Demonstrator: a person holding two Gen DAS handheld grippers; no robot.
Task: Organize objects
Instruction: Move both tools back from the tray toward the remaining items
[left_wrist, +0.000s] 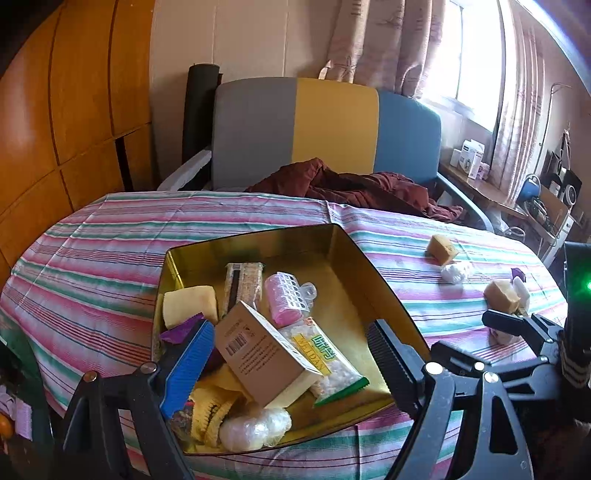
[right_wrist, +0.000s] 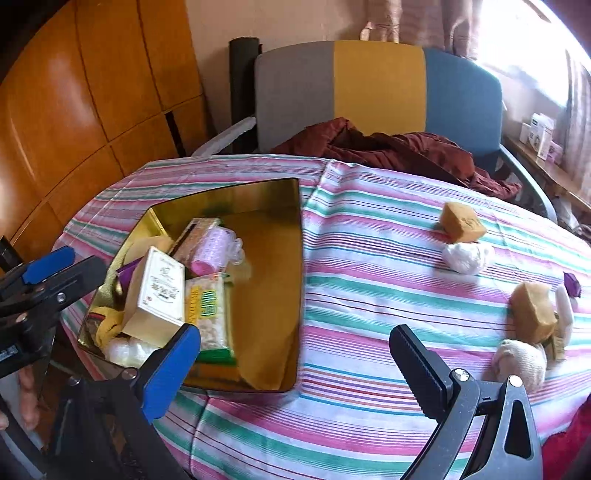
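Overhead, both grippers hang above a table under a pink, green and white striped cloth (right_wrist: 369, 280). Gold tin (right_wrist: 280, 258) sits on the left half of the cloth, its near rim close to the table's front edge. Right half of the tin's floor is bare; the left half is crowded — cardboard box (left_wrist: 266, 354) propped at a tilt, pink hair roller (left_wrist: 290, 297), green-trimmed snack bag (left_wrist: 328, 365), pale yellow sponge (left_wrist: 190, 304), a wrapped bar (left_wrist: 243, 282), a clear plastic wad (left_wrist: 255, 428) at the near corner.

Left gripper (left_wrist: 291, 354): jaws spread wide, nothing held. It stands over the tin's near side, blue finger by the purple scrap at the tin's left wall, black finger at the tin's right rim, the box between them.

Right gripper (right_wrist: 295, 358): jaws equally wide, nothing between them. Its blue finger overlaps the tin's near edge; black finger is over open cloth.

Loose items on the right side, well apart from the tin — brown sponge (right_wrist: 461, 221) touching a white plastic ball (right_wrist: 467, 258) toward the far edge; nearer, a second brown block (right_wrist: 533, 310) with a cream knit piece (right_wrist: 519, 360) against it, just right of the black finger. Broad bare cloth lies between tin and these.

Beyond the far edge: a grey, yellow and blue chair back (right_wrist: 376, 85) with a dark red cloth (right_wrist: 399, 151) heaped at the table's rim.
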